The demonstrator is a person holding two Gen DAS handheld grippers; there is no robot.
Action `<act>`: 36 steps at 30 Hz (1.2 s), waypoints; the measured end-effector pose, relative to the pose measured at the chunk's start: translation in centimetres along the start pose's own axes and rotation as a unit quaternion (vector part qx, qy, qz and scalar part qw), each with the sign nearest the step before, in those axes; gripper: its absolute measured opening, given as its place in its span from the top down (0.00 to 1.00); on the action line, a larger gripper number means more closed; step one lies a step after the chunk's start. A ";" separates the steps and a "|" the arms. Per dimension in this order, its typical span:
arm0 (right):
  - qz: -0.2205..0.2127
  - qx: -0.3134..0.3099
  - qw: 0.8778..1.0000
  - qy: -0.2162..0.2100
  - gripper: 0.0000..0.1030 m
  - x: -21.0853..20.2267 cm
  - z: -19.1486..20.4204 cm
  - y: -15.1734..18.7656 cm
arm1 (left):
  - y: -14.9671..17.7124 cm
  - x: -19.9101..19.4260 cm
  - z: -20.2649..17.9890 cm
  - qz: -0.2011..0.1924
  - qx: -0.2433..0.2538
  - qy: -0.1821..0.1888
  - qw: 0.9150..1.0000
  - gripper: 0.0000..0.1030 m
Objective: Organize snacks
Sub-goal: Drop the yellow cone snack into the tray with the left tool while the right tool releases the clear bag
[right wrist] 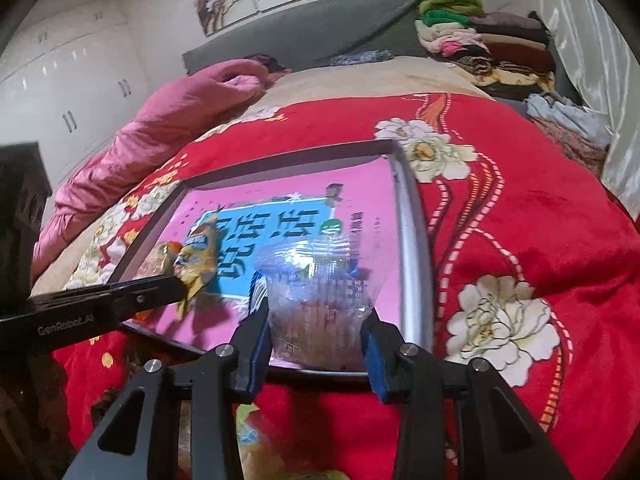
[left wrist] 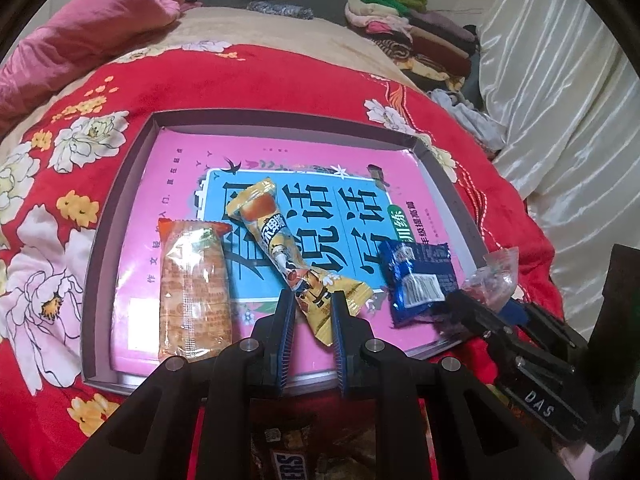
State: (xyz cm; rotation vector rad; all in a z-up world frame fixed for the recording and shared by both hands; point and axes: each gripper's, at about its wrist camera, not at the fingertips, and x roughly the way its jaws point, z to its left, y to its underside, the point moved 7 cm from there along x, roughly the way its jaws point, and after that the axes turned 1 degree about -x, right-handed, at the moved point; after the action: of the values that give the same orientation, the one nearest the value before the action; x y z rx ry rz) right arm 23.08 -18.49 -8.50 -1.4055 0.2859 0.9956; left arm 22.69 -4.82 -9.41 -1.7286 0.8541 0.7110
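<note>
Your left gripper (left wrist: 311, 300) has its fingers (left wrist: 285, 320) pressed in on the lower end of the long yellow snack packet (left wrist: 280, 248), which lies slantwise across the pink book (left wrist: 180, 168) inside the shallow grey box tray (left wrist: 132, 152). The packet's far end points up toward the blue title panel on the book's cover.

Your right gripper (right wrist: 318, 316) has its fingers (right wrist: 260, 332) closed against a clear plastic snack bag (right wrist: 320, 280), narrowly apart with the bag filling the gap between them. The bag sits over the near right part of the tray, above the book; from the left wrist view its crinkled top (left wrist: 494, 276) shows at the tray's right edge, just beside the blue wrapped snack (left wrist: 416, 280).

Already lying on the book you have the orange-wrapped cracker pack (left wrist: 196, 288) at the left, just beside the yellow packet, and the blue wrapped snack to the right. A Snickers bar (left wrist: 284, 456) lies outside the tray, under your left gripper.

The tray rests on the red floral blanket (left wrist: 280, 80) covering the bed, with a pink quilt (left wrist: 100, 24) bunched at the far left and a stack of folded clothes (left wrist: 404, 28) at the far right.
</note>
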 end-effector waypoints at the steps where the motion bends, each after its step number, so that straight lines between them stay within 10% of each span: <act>1: 0.001 -0.003 1.000 -0.002 0.60 0.1 0.2 0.0 | 0.0 0.0 0.0 0.001 0.000 0.001 1.000 0.82; 36: -0.011 0.011 1.000 0.012 0.51 -0.3 -0.7 -0.4 | 0.4 0.1 -0.2 0.010 -0.004 0.019 1.000 0.78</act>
State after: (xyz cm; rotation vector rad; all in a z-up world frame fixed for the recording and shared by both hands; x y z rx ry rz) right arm 23.44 -19.23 -8.16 -1.3984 0.2992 0.9552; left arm 22.44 -5.10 -9.60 -1.7471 0.8970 0.6987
